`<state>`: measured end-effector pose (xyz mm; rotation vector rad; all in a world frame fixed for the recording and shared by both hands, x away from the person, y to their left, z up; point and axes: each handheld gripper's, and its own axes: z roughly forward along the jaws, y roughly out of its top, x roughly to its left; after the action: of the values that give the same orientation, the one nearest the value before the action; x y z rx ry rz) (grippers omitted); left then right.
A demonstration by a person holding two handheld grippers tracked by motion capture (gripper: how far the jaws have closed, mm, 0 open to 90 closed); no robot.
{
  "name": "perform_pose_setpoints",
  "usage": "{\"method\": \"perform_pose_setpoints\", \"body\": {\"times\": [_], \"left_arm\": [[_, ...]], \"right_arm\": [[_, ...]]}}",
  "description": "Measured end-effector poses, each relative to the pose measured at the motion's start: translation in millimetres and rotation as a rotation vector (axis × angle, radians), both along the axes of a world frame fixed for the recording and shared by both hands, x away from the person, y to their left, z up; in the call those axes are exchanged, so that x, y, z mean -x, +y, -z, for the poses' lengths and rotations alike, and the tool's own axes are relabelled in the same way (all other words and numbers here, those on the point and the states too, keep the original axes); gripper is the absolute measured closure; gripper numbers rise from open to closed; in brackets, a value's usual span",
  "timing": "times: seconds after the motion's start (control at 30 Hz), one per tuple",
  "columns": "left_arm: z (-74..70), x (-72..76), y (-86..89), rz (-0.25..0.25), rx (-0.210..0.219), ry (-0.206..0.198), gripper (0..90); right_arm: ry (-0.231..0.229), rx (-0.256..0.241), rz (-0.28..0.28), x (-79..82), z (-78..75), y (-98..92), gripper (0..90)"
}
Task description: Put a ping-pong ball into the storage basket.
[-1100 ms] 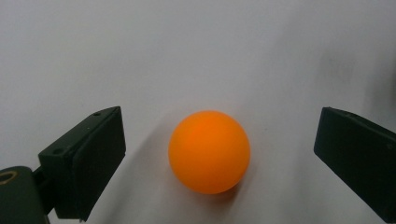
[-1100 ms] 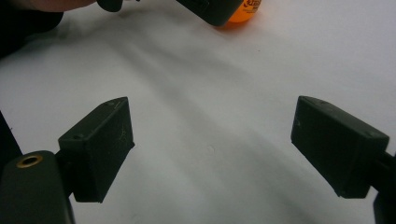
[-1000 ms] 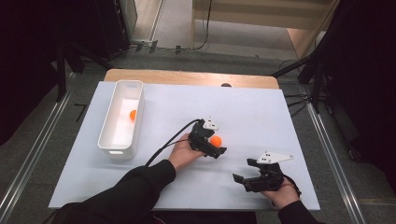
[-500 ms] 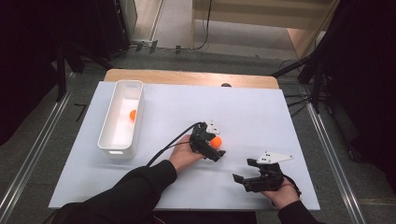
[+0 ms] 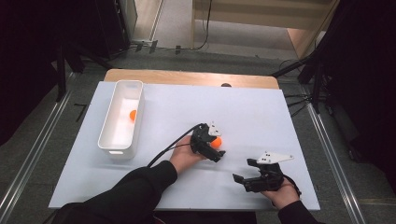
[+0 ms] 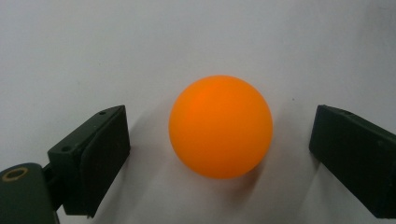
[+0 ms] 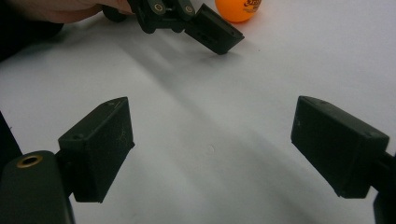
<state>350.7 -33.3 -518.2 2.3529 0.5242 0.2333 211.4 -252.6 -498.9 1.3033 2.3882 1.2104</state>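
An orange ball (image 6: 220, 126) rests on the white table top (image 5: 261, 116), right of centre. My left gripper (image 5: 217, 144) stands open around it, one jaw on each side with a gap to the ball on both sides (image 6: 219, 154). In the high view the ball (image 5: 216, 141) shows between those jaws. My right gripper (image 5: 243, 170) is open near the front right of the table, holding nothing. Its own view (image 7: 210, 149) looks across bare table toward the left gripper (image 7: 187, 18) and the ball (image 7: 238, 9).
A long white bin (image 5: 108, 135) lies at the left of the table with a second orange ball (image 5: 133, 115) inside. A wooden strip (image 5: 187, 77) runs along the far edge. A cable (image 5: 173, 147) trails from the left gripper toward the front.
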Motion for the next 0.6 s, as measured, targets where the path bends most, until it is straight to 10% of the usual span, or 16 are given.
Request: {"method": "perform_pose_setpoints", "body": {"times": [0.6], "left_arm": [[-2.2, 2.8, 6.6, -0.019, 0.039, -0.021, 31.5]], "right_arm": [[0.006, 0.002, -0.002, 0.1, 0.0, 0.5, 11.6]]}}
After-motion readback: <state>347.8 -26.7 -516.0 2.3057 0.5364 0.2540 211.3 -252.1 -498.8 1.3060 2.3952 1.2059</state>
